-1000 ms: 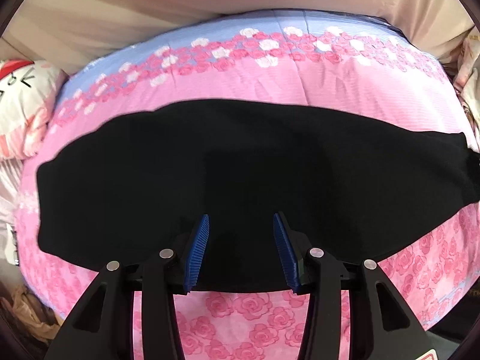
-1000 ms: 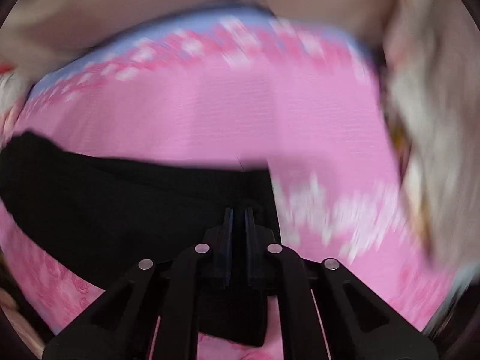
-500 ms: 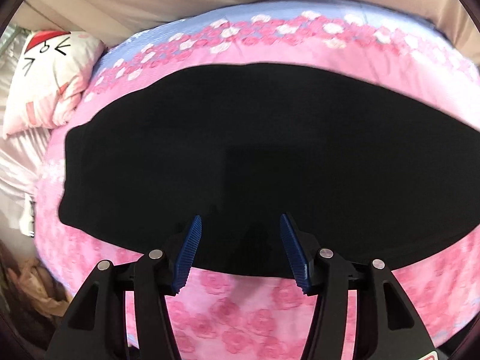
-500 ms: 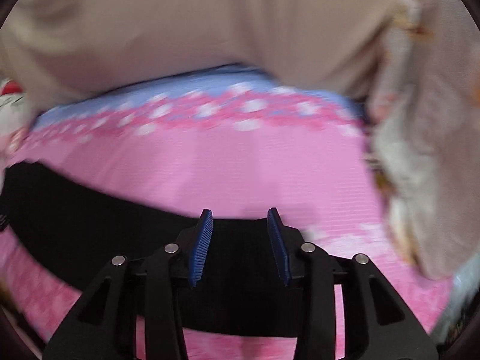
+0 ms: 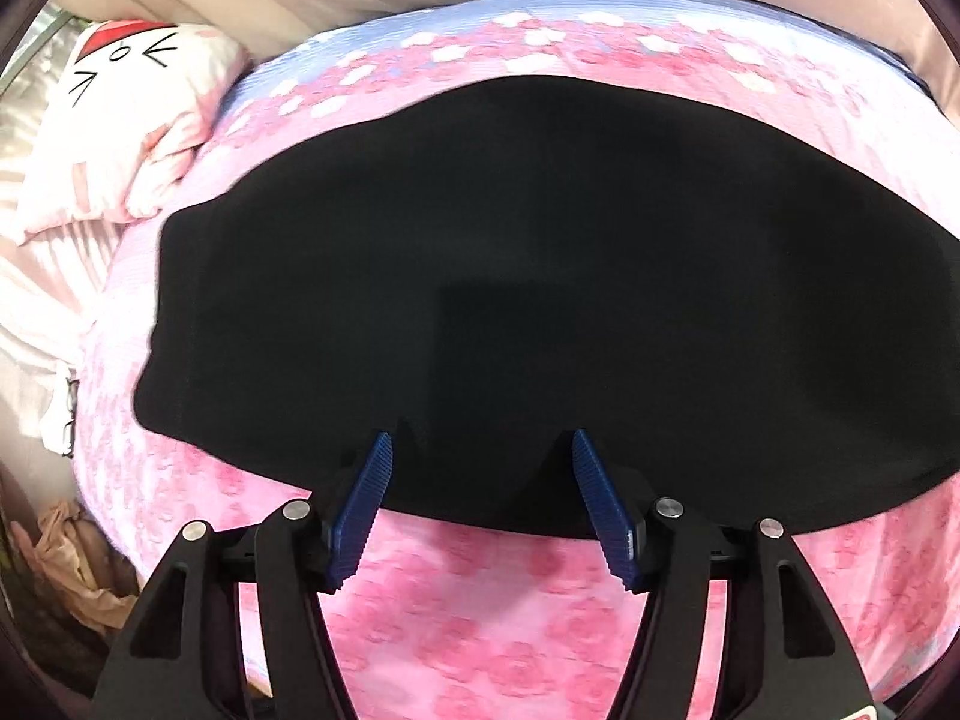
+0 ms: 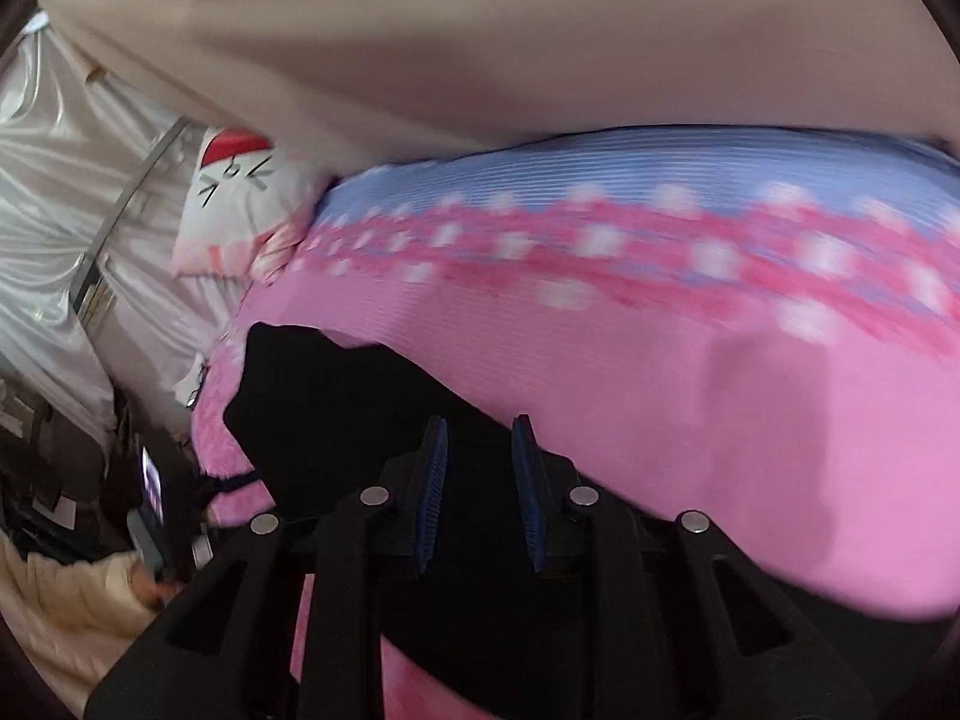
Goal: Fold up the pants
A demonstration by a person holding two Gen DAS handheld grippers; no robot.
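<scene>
The black pants (image 5: 540,276) lie flat across a pink flowered bedspread (image 5: 480,600), spread from left to right. My left gripper (image 5: 477,450) is open, its blue pads just over the pants' near edge, holding nothing. In the right wrist view the pants (image 6: 336,396) run off to the left. My right gripper (image 6: 480,429) is open with a narrow gap, above the pants, holding nothing. The view is blurred by motion.
A white pillow with a cartoon face (image 5: 126,120) lies at the bed's left end; it also shows in the right wrist view (image 6: 240,204). A beige curtain (image 6: 480,60) hangs behind the bed. Clutter and a lit screen (image 6: 150,480) sit at the floor on the left.
The right gripper was shut on the pants' end, then opened and let go, and has swung left. The left gripper stayed open and moved closer to the pants and to the right.
</scene>
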